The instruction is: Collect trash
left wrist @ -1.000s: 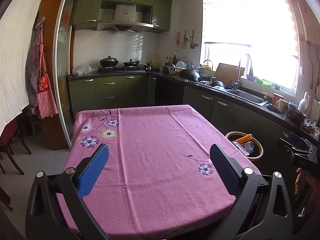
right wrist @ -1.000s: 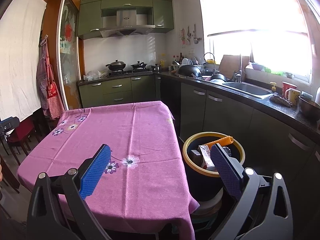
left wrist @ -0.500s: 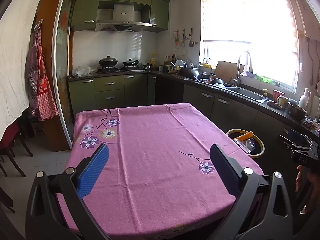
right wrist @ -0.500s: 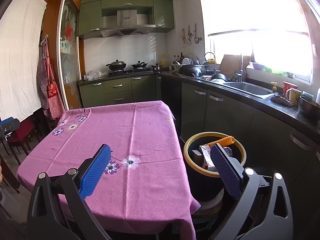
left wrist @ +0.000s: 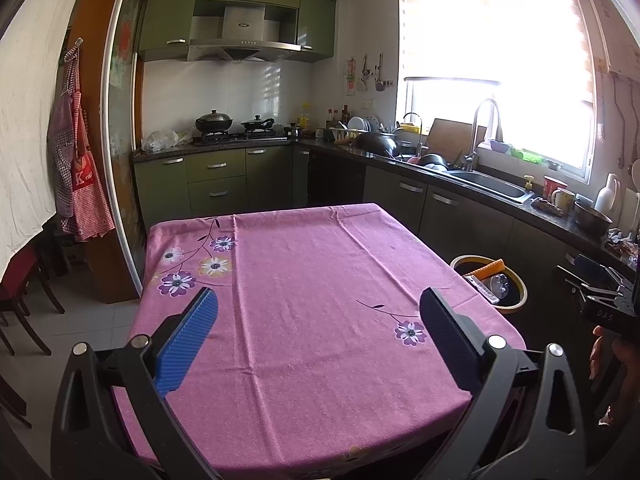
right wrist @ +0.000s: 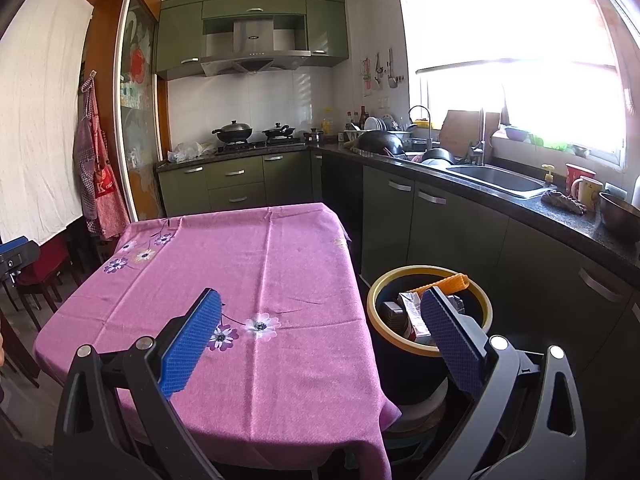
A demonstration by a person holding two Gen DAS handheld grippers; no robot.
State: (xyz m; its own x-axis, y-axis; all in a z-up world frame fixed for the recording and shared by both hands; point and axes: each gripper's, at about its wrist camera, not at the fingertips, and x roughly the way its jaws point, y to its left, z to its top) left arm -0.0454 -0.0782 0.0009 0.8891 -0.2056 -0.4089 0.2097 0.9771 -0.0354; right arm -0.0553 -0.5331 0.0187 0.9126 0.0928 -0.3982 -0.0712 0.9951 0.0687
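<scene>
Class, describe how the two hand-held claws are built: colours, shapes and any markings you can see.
The left claw and right claw look alike: glossy black angular plastic frames with silver round bolt heads, each carrying two flat rectangular fingers faced with blue dotted-texture pads. No cables or sleeves show.

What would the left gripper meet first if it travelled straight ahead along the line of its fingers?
Probably the pink flowered tablecloth: the open left gripper points over the covered table with nothing between its fingers. Depth is unclear, so it might skim above the cloth towards the green cabinets.
</scene>
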